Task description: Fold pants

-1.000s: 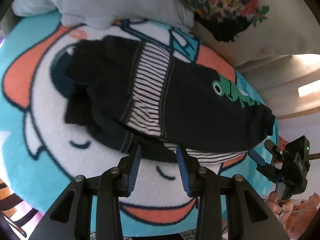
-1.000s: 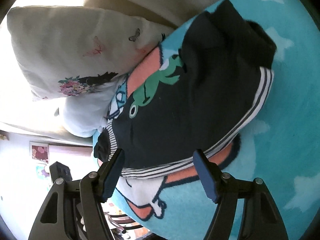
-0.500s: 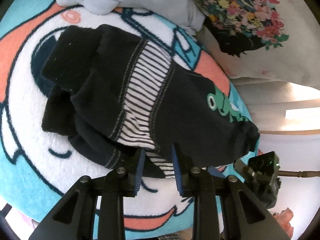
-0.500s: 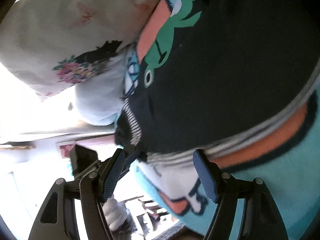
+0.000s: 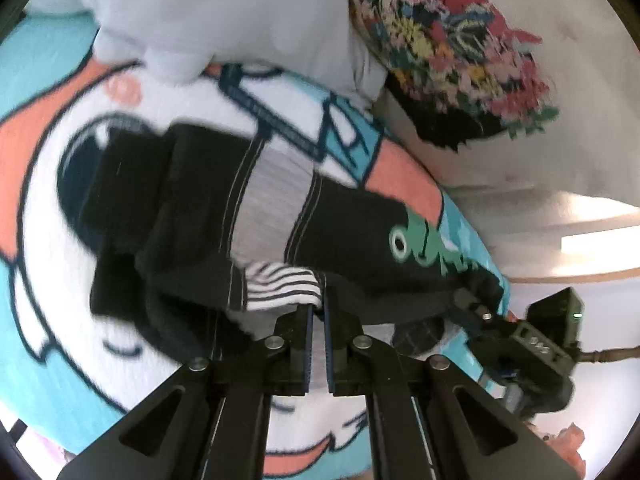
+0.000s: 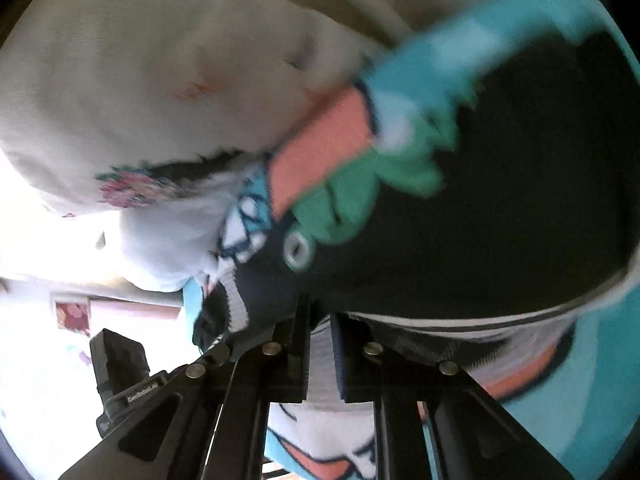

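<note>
Left tool (image 5: pixel 318 312) clamped tight on the striped waistband (image 5: pixel 282 282) of the pants (image 5: pixel 352 232), blue pads nearly touching with a thin fold of white-and-black ribbed cloth pinched at the tips. Right tool (image 6: pixel 320 320) likewise closed on the pants (image 6: pixel 480 220), gripping the near striped hem where the dark fabric meets it; exact bite point blurred, probably the waistband edge. Also seen from the left wrist camera: right tool (image 5: pixel 476 310) at the far right end of the garment, its body and small green light just beyond.

Pants dark navy to black, bunched and partly folded over, with a grey-striped band across the middle and a green frog-like print (image 5: pixel 424 244) with a round white eye near the right end. Same print (image 6: pixel 360 196) large and smeared in the right wrist view.

Lying on a plush cartoon blanket (image 5: pixel 60 300) in turquoise, white and coral with dark outlines. Above the pants, touching the blanket, a pale blue-white pillow (image 5: pixel 208 16). Beside that, a cream pillow with a floral patch (image 5: pixel 452 48), also visible from the right wrist camera (image 6: pixel 132 80). Beige upholstery behind the pillows, brightly lit room beyond.
</note>
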The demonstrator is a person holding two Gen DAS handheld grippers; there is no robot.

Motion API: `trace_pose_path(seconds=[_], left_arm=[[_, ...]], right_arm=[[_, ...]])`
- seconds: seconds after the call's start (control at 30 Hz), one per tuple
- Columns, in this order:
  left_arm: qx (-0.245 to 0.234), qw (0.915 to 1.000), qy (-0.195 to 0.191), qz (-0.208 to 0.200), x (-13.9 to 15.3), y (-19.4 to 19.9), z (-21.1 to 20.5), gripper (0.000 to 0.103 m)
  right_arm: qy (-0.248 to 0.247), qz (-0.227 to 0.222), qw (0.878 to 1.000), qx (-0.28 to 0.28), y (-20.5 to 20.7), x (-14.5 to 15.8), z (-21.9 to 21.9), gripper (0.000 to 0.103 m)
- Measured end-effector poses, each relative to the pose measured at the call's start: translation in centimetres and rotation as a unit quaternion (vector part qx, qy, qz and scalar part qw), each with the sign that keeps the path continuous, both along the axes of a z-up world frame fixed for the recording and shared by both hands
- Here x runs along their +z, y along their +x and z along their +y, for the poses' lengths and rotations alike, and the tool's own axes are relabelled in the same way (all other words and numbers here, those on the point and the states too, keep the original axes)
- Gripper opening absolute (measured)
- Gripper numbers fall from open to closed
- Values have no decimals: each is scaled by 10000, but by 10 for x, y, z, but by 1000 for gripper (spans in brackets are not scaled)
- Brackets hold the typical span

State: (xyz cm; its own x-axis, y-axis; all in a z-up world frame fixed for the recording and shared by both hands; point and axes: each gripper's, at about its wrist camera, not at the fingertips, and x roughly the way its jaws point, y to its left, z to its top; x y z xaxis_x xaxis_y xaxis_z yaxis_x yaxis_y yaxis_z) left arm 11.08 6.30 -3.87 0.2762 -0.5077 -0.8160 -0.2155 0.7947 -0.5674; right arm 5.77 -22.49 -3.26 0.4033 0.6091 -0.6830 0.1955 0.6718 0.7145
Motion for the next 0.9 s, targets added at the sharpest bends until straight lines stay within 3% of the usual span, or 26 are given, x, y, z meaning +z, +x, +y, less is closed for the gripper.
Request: trace_pose_path(seconds=[0.13, 0.33, 0.5, 0.53, 0.57, 0.63, 0.67, 0.73, 0.9], left_arm=[[-9, 9990, 334, -280, 7, 37, -6, 5], [87, 9951, 896, -399, -2, 83, -6, 5], [-131, 9952, 869, -439, 1, 87, 1, 6], [-193, 9953, 813, -496, 6, 84, 3, 9], [-252, 9955, 748, -533, 10, 82, 5, 10], [-381, 9950, 647, -661, 22, 72, 12, 16], [-396, 9945, 613, -751, 29, 65, 18, 20], [-283, 9942, 561, -878, 39, 50, 32, 43], [162, 9937, 718, -841, 41, -4, 67, 48]], right_arm=[[-415, -321, 9986, 63, 32, 21, 5, 11], [-1360, -583, 9890, -23, 78, 29, 9, 10], [-1426, -574, 9880, -139, 91, 27, -10, 13], [-1287, -592, 9898, -168, 88, 30, -16, 22], [-1207, -630, 9905, -216, 82, 34, -24, 40], [-1254, -768, 9887, -276, 62, 41, -40, 57], [-1312, -836, 9873, -305, 53, 46, -48, 58], [-1433, -864, 9853, -338, 34, 50, -62, 60], [-1750, -646, 9808, -569, -17, 40, -95, 65]])
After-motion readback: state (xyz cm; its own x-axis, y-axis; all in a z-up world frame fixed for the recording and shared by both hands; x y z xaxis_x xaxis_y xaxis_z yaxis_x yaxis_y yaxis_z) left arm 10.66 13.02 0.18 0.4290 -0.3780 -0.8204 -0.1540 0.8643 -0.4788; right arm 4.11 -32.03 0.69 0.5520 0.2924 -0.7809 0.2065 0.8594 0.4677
